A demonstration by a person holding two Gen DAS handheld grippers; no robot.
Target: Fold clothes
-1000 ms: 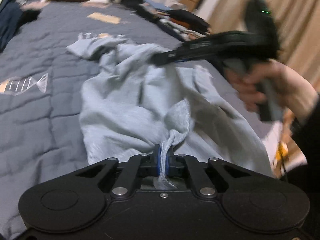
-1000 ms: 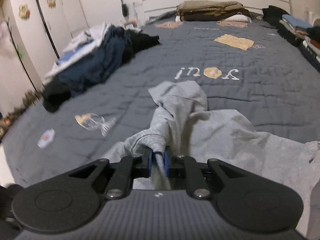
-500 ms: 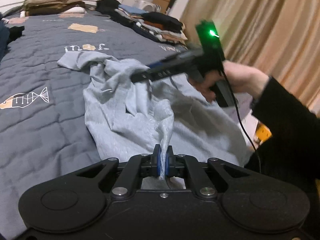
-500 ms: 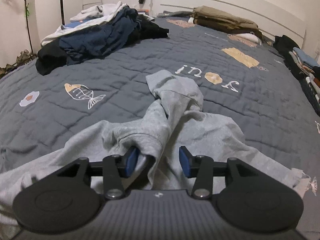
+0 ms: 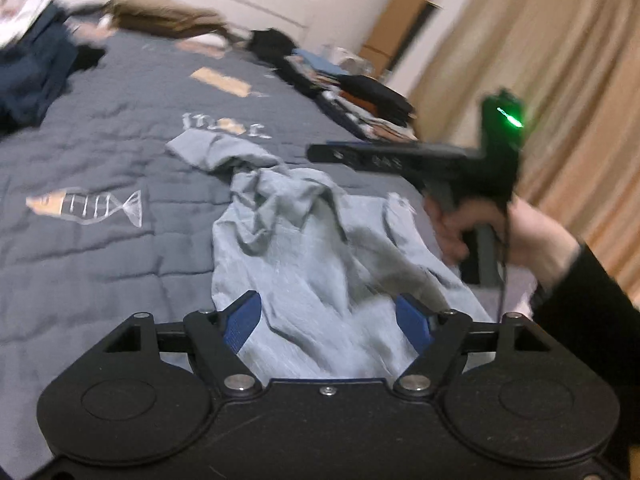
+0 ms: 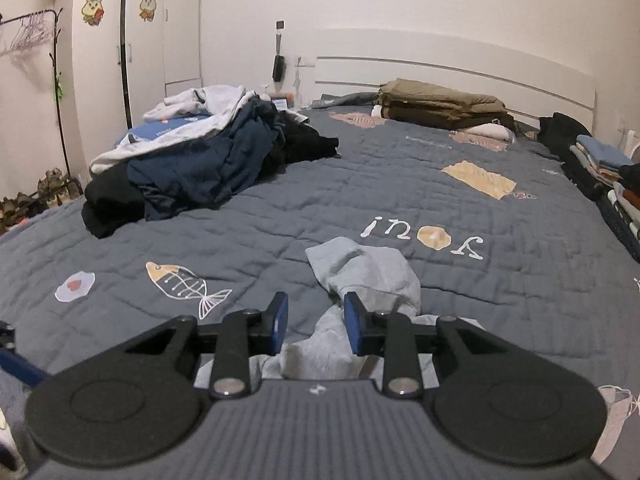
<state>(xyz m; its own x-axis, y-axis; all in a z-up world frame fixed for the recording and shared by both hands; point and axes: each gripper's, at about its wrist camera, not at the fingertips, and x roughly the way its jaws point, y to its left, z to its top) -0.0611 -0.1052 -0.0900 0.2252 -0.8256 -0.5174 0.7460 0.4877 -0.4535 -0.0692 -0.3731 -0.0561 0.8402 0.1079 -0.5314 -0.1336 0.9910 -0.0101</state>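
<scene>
Nearest the left-wrist camera, the left gripper hangs with its jaws spread wide and nothing between them, just above the near hem of one light grey garment, which lies crumpled on the bed, bunched into ridges toward its far end where a loose sleeve or hood (the blur hides which) trails out beside the lettering on the quilt. The right gripper, held in a hand over the right side of that garment, also has its jaws parted, moderately, with grey cloth below and between them but not pinched. The cloth looks like soft, limp knit, light enough for one gripper yet sure to sag and drag, so it would handle best taken at two well-separated points on an edge: hem corners or shoulder seams, not the wadded middle. Whether it is about to be spread or has just been let go, the scene fits either. Farther off: one heap of unfolded dark clothes at the left, one olive folded stack by the headboard, and a row of folded piles along the right edge, too cramped to count
</scene>
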